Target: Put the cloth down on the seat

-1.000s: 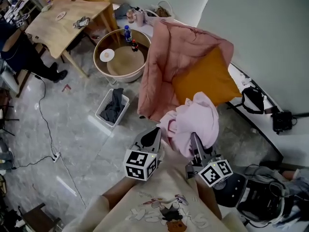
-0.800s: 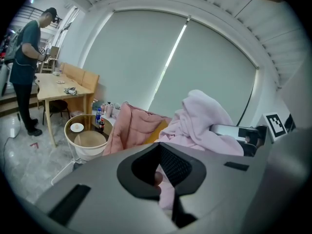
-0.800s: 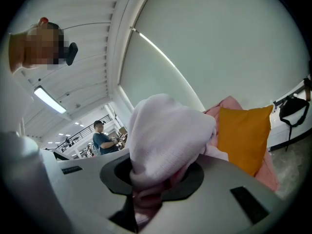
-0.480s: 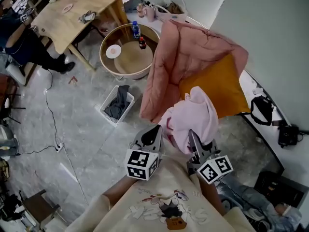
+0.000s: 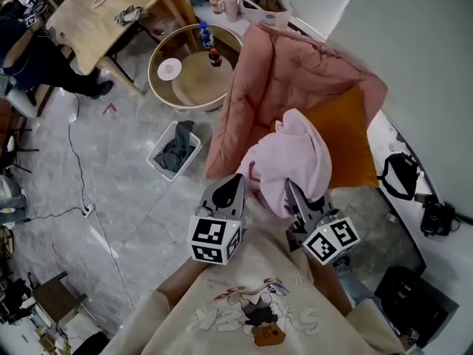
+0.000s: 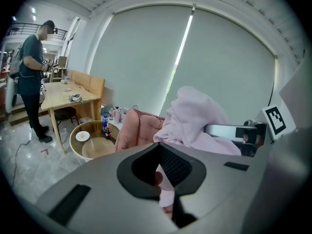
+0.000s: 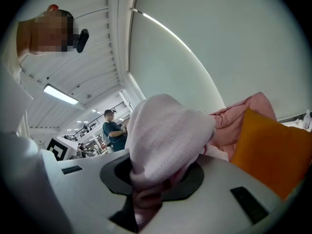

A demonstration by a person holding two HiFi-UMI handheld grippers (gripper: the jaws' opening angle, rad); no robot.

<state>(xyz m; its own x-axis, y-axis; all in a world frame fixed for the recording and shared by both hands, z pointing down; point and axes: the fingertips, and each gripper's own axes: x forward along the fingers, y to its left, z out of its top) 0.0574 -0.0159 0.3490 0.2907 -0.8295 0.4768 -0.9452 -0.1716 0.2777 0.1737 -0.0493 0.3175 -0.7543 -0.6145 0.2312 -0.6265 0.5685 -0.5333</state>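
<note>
A pale pink cloth [image 5: 292, 161] hangs bunched between my two grippers, in front of the armchair. The seat holds an orange cushion [image 5: 347, 132] and is draped in a salmon-pink cover [image 5: 281, 72]. My left gripper [image 5: 233, 183] is shut on the cloth's lower left edge; pink fabric shows in its closed jaws [image 6: 163, 194]. My right gripper [image 5: 290, 189] is shut on the cloth too, and the cloth [image 7: 165, 135] drapes over its jaws and hides the fingertips. The cloth is held up in the air, over the seat's front edge.
A round wooden table [image 5: 188, 76] with bottles stands left of the chair. A white basket [image 5: 171, 150] of dark clothes sits on the floor below it. Farther left are a wooden table [image 5: 111, 9] and a standing person [image 5: 37, 58]. A black bag [image 5: 403, 176] lies at right.
Both grippers have carried the cloth forward toward the chair, so it now covers part of the orange cushion. Both grips are unchanged.
</note>
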